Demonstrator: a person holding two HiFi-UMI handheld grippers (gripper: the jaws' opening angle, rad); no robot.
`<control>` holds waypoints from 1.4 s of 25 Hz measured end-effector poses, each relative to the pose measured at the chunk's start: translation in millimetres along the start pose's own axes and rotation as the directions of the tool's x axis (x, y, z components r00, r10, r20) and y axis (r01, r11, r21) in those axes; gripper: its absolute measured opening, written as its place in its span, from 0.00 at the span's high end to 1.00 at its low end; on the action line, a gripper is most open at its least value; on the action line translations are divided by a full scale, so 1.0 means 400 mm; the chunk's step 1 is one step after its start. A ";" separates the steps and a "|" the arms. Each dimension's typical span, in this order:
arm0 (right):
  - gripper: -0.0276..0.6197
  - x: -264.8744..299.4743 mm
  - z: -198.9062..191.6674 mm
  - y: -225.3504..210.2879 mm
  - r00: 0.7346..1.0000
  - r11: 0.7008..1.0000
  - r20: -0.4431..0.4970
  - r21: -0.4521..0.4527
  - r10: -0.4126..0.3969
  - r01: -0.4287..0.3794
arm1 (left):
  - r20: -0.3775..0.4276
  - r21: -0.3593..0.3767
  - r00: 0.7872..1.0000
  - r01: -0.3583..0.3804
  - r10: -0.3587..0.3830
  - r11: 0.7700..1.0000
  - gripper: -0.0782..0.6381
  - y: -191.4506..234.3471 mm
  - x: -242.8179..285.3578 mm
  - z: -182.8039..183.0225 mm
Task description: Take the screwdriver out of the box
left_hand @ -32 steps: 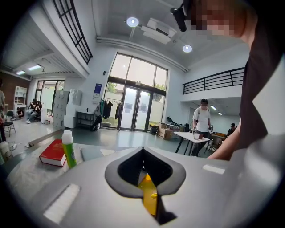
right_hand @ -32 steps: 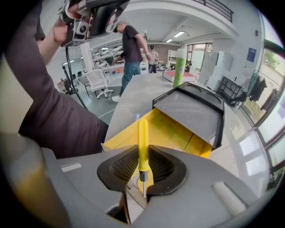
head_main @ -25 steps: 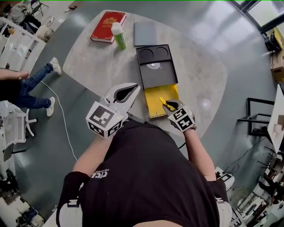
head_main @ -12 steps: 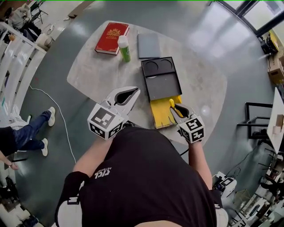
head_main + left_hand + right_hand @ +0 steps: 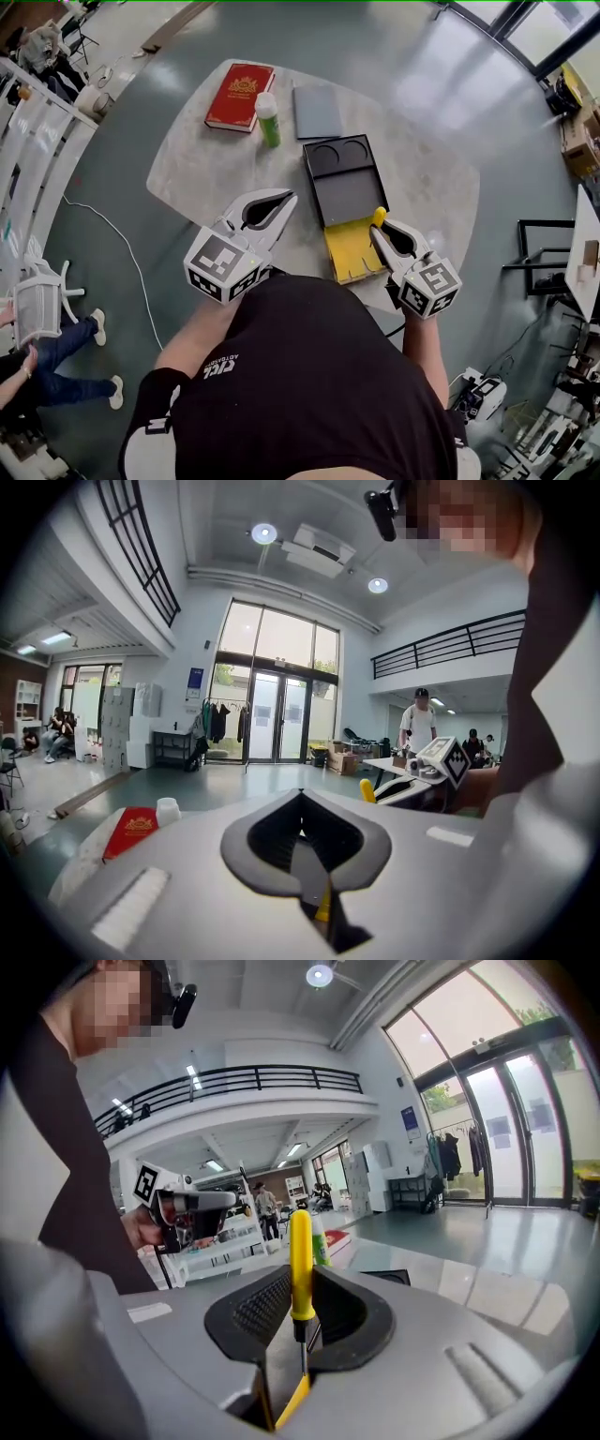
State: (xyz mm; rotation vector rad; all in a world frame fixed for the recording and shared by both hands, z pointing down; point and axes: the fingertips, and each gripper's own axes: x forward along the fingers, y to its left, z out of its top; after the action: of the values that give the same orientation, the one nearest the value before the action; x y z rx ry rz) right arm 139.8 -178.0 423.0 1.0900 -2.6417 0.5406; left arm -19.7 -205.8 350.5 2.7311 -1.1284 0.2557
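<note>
On the round table lies a black box (image 5: 343, 184) with a yellow tray (image 5: 352, 251) pulled out of its near end. My right gripper (image 5: 381, 226) is lifted over the tray's right edge. It is shut on the screwdriver (image 5: 379, 217). In the right gripper view its yellow handle (image 5: 300, 1251) stands up between the jaws, with the thin shaft below it. My left gripper (image 5: 285, 198) hovers left of the box with its jaws shut on nothing; in the left gripper view its tips (image 5: 300, 795) meet. The right gripper (image 5: 412, 786) also shows there.
A red book (image 5: 240, 97), a green bottle with a white cap (image 5: 268, 118) and a flat grey lid (image 5: 317, 112) lie at the far side of the table (image 5: 202, 164). A cable (image 5: 131, 272) trails over the floor at the left, near a person's legs (image 5: 56, 361).
My right gripper has risen up and to the right, taking the screwdriver out of the yellow tray. The left gripper has drifted slightly up. People at the left have moved.
</note>
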 end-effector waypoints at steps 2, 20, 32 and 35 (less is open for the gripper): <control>0.83 -0.010 0.038 0.009 0.999 1.000 0.042 0.013 0.007 -0.007 | 0.003 0.013 1.000 0.008 -0.008 1.000 0.89 -0.002 0.000 0.011; 0.83 -0.149 0.281 0.122 0.924 0.995 0.370 -0.035 0.100 -0.093 | 0.083 0.016 0.995 0.047 -0.048 0.999 0.89 -0.042 -0.014 0.106; 0.83 -0.155 0.294 0.142 0.918 0.993 0.381 -0.084 0.110 -0.084 | 0.087 0.037 0.995 0.039 -0.042 0.999 0.89 -0.045 -0.021 0.108; 0.83 -0.147 0.289 0.145 0.922 0.993 0.371 -0.080 0.115 -0.092 | 0.084 0.036 0.996 0.041 -0.044 0.999 0.89 -0.048 -0.025 0.104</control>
State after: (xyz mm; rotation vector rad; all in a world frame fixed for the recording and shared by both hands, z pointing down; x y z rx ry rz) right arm 131.0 -151.8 283.7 1.1373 -3.0362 0.2882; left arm -9.3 -195.0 306.3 2.8163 -1.0952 0.1563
